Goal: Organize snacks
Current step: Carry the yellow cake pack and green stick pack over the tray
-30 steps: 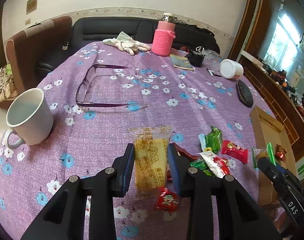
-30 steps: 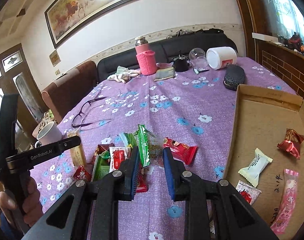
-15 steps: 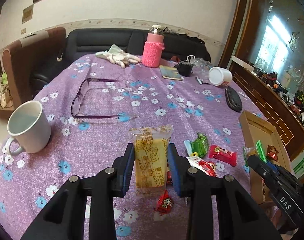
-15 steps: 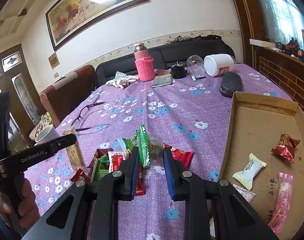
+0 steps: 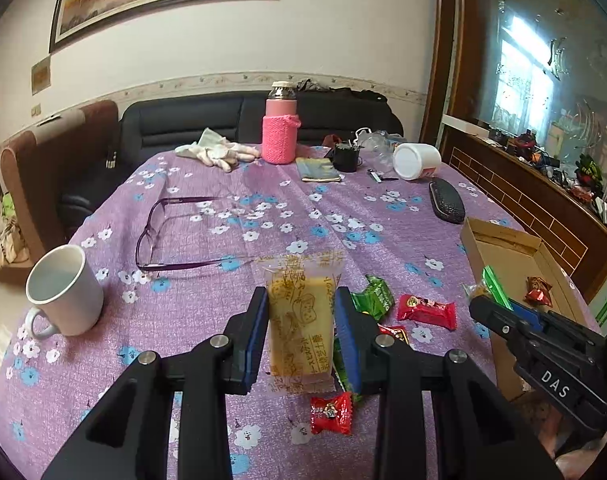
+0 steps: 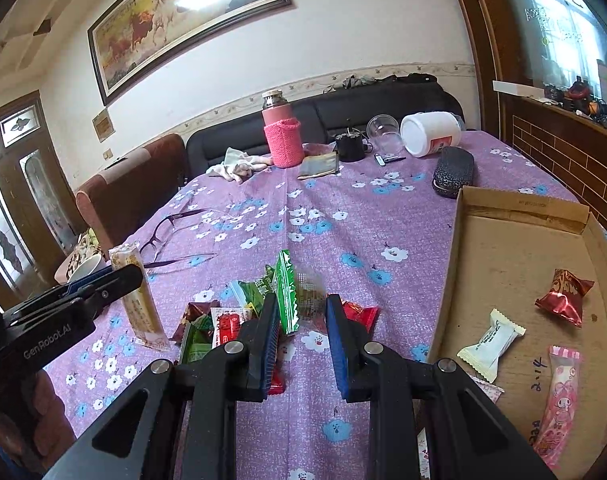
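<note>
My left gripper (image 5: 299, 320) is shut on a yellow cake bar in clear wrap (image 5: 299, 320) and holds it upright above the purple tablecloth; the bar also shows in the right wrist view (image 6: 137, 300). My right gripper (image 6: 301, 316) is shut on a green-and-clear snack packet (image 6: 293, 292), lifted over a pile of red and green snacks (image 6: 219, 320). A cardboard box (image 6: 499, 248) at the right holds a red candy (image 6: 565, 290), a white packet (image 6: 489, 344) and a pink stick packet (image 6: 557, 400).
A white mug (image 5: 63, 292) stands at the left. Purple glasses (image 5: 163, 232) lie mid-table. A pink flask (image 5: 280, 132), gloves (image 5: 217, 152), a white jar (image 5: 415, 160) and a black case (image 5: 446, 201) sit at the back. Loose red candies (image 5: 330, 414) lie below my left gripper.
Both grippers have risen with their snacks still held. The table and the snack pile look farther below, and more of the wall and painting shows.
</note>
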The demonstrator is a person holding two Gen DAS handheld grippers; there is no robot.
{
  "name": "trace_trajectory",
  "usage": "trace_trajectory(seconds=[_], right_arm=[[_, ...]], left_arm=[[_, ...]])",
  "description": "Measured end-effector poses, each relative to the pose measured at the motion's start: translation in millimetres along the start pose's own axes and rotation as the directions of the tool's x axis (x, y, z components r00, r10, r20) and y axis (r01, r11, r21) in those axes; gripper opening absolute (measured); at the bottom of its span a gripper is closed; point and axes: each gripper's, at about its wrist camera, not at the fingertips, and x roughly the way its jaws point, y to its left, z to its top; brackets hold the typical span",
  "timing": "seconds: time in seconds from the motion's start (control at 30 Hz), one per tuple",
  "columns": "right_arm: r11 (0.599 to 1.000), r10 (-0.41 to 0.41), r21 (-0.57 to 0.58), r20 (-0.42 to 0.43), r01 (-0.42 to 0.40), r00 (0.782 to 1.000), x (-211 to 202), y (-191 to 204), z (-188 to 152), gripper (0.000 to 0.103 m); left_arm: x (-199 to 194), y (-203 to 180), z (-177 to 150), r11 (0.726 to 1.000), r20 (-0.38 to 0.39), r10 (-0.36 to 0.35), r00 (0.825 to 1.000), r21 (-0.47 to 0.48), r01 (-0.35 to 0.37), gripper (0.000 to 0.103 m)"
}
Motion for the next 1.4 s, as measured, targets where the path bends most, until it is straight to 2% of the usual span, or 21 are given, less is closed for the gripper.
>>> trace_trajectory(seconds=[0.37,0.53,0.73,0.93,1.13,1.4], right_arm=[[0.998,-0.034,0.048,0.021,0.033,0.999,-5.6,-10.5,2.1,0.025],[0.993,-0.033,0.118,0.032,0.029,0.999,-21.0,-25.6,4.5,0.025],[0.981,-0.087,0.182,0.074,0.073,0.993,-54.6,-53.0,0.0,0.025],[0.955,-0.186,0.252,0.104,0.155,0.977,-83.2,-97.0,-5.8,0.025],[0.925,-0.219,0.337,0.100,0.174,0.971,-91.1,-136.5,-13.5,0.025],[0.898,-0.208,0.415,0.102,0.148,0.973,-93.4,-161.2,-17.3,0.025]], left_arm=[[-8.8,-12.9,-2.6,0.998,0.060,0.035,0.998,0.057,-0.038,0.032],[-11.9,-14.2,-3.1,0.998,0.066,0.013,0.998,0.057,-0.017,0.032],[-11.2,-17.3,-4.0,0.997,0.045,-0.042,0.998,0.059,0.040,0.032],[-18.2,-28.1,-4.1,0.995,0.050,-0.059,0.997,0.079,0.055,0.032],[-27.5,-52.4,-1.3,0.990,0.028,-0.095,0.995,0.109,0.092,0.032],[-37.0,-117.2,6.0,0.964,0.006,-0.190,0.982,0.189,0.186,0.032]])
